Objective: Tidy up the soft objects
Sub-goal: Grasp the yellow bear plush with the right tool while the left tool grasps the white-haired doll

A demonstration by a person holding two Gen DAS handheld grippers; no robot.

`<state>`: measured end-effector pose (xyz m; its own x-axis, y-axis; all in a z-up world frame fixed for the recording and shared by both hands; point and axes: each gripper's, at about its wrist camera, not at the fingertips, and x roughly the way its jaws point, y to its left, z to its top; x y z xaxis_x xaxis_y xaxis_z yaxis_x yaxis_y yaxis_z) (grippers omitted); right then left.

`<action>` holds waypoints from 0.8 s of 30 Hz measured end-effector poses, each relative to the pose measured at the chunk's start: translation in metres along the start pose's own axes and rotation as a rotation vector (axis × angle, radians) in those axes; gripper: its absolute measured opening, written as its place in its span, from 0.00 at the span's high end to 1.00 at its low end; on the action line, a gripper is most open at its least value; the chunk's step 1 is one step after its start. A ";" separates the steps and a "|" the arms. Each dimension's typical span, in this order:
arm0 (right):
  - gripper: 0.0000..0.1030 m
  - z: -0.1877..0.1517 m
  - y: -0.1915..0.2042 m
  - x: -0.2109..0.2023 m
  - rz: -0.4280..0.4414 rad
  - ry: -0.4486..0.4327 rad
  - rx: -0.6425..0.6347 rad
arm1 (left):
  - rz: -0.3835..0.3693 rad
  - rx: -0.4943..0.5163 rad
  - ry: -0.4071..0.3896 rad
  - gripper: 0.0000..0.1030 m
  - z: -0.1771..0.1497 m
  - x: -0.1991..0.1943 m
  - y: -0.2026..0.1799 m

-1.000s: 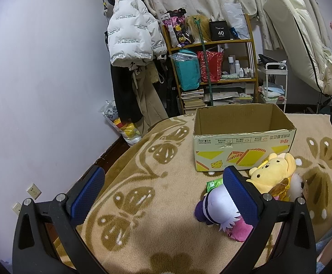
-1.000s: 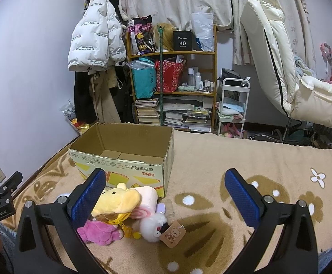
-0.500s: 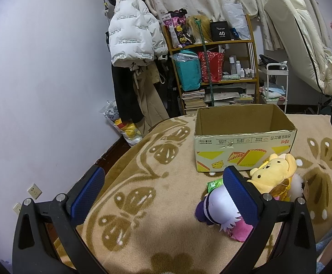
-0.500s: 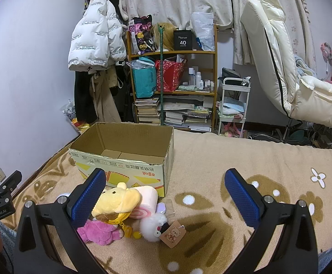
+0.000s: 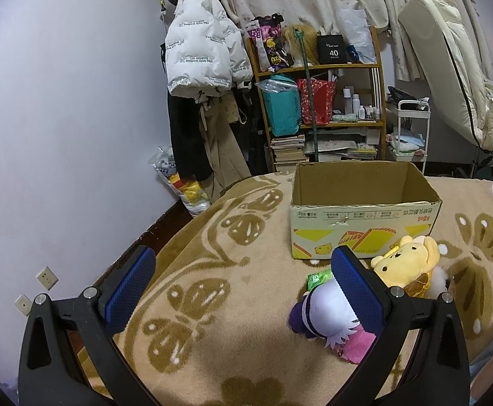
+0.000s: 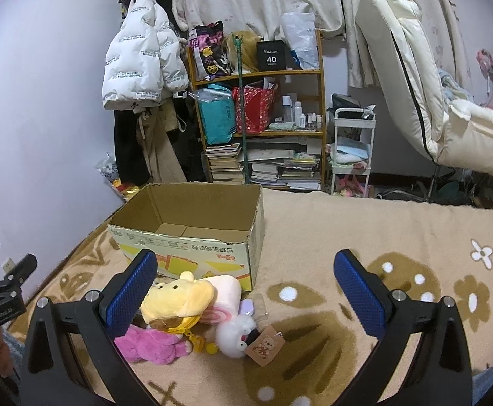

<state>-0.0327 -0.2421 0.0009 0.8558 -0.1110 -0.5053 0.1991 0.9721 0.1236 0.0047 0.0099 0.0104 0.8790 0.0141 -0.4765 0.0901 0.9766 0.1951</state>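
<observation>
An open, empty cardboard box (image 5: 365, 223) (image 6: 192, 247) stands on the beige patterned blanket. A pile of soft toys lies in front of it: a yellow bear plush (image 5: 405, 264) (image 6: 175, 299), a white and purple plush (image 5: 324, 308), a pink plush (image 6: 151, 343), a pink roll cushion (image 6: 228, 296) and a small white fluffy toy (image 6: 234, 335) with a brown tag. My left gripper (image 5: 243, 287) is open and empty, left of the pile. My right gripper (image 6: 246, 291) is open and empty, above the pile's right part.
A wooden shelf (image 6: 263, 125) with bags, books and bottles stands behind the bed. A white puffer jacket (image 5: 199, 57) hangs on the wall. A white trolley (image 6: 351, 149) and a cream recliner (image 6: 432, 101) are at the right. The blanket (image 6: 382, 230) spreads right of the box.
</observation>
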 end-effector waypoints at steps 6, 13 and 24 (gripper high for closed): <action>0.00 0.004 -0.001 0.011 0.047 0.028 0.028 | -0.023 0.025 0.014 0.01 0.003 0.009 -0.012; 0.00 0.006 0.012 0.030 0.074 0.057 -0.003 | -0.071 0.056 0.067 0.01 0.002 0.025 -0.030; 0.00 0.002 0.013 0.071 0.103 0.155 0.004 | -0.143 0.106 0.200 0.01 -0.012 0.058 -0.056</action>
<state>0.0311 -0.2381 -0.0315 0.7878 0.0228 -0.6156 0.1163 0.9759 0.1849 0.0454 -0.0418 -0.0386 0.7451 -0.0698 -0.6633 0.2643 0.9440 0.1975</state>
